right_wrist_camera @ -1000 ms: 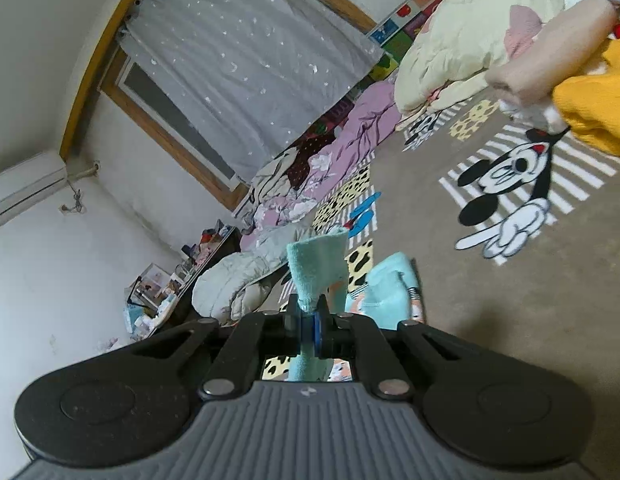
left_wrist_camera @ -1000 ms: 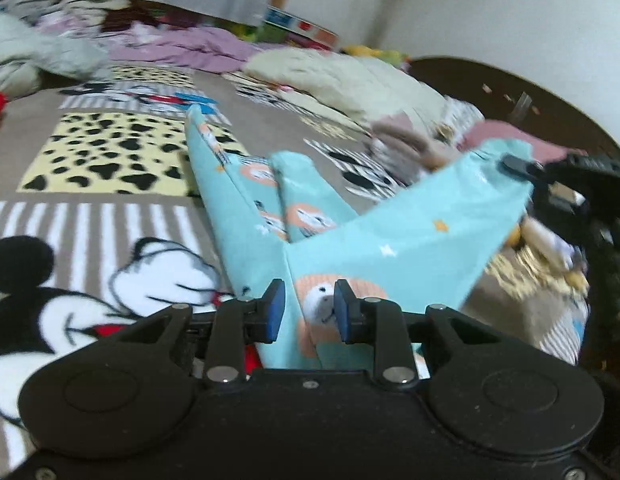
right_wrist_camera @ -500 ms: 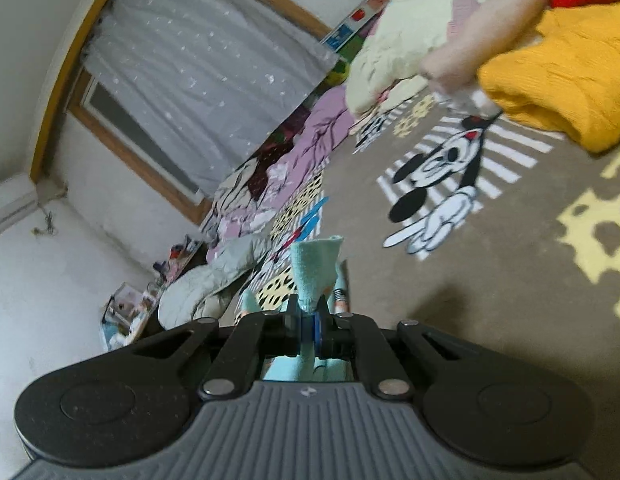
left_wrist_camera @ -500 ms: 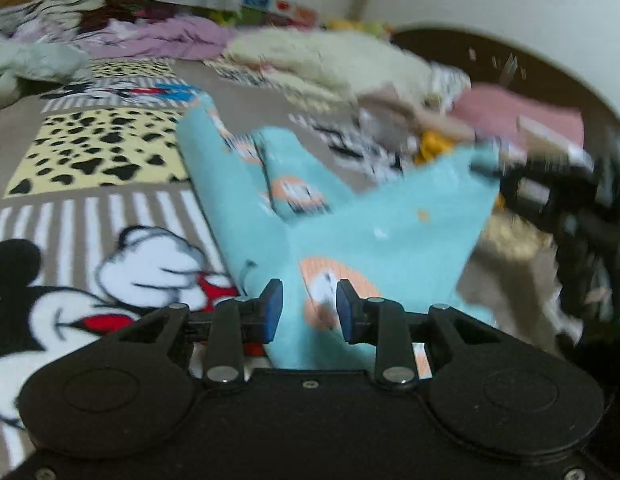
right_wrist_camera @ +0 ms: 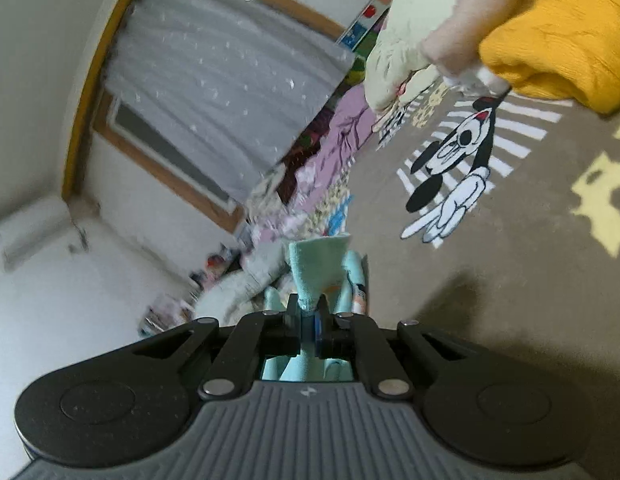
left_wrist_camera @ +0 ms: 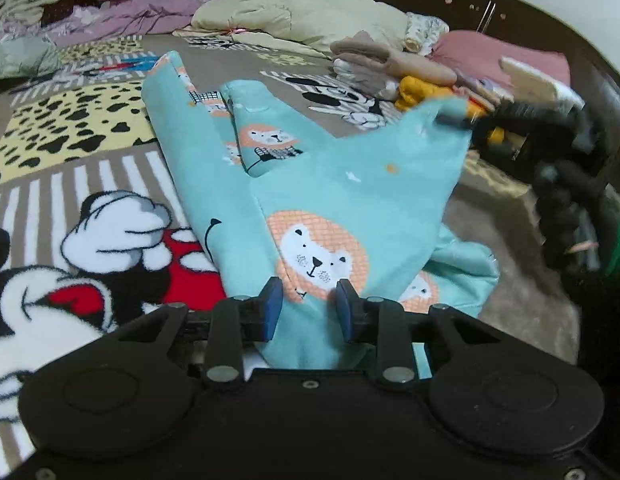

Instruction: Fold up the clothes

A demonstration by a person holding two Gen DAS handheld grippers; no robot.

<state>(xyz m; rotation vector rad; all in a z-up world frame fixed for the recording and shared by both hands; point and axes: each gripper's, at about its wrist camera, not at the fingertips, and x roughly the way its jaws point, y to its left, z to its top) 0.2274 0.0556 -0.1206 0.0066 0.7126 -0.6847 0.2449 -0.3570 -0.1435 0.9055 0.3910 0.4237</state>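
A teal children's garment with lion prints (left_wrist_camera: 310, 184) lies on the patterned blanket (left_wrist_camera: 70, 132), its two legs stretching away. My left gripper (left_wrist_camera: 308, 308) is open, its blue pads on either side of the near edge of the cloth. My right gripper (right_wrist_camera: 308, 320) is shut on a corner of the teal garment (right_wrist_camera: 317, 264) and holds it up in the air. In the left wrist view the right gripper (left_wrist_camera: 461, 120) shows at the right, with the raised corner in it.
Folded clothes, tan, yellow and pink (left_wrist_camera: 393, 68), are stacked at the right by the dark headboard (left_wrist_camera: 449, 8). Cream bedding (left_wrist_camera: 302, 16) and purple cloth (left_wrist_camera: 142, 16) lie at the back. A yellow garment (right_wrist_camera: 557, 36) lies near the cartoon mouse print (right_wrist_camera: 457, 164).
The right gripper has moved with the raised teal corner, and its view has tilted toward the blanket. The left gripper has stayed open at the near edge of the cloth.
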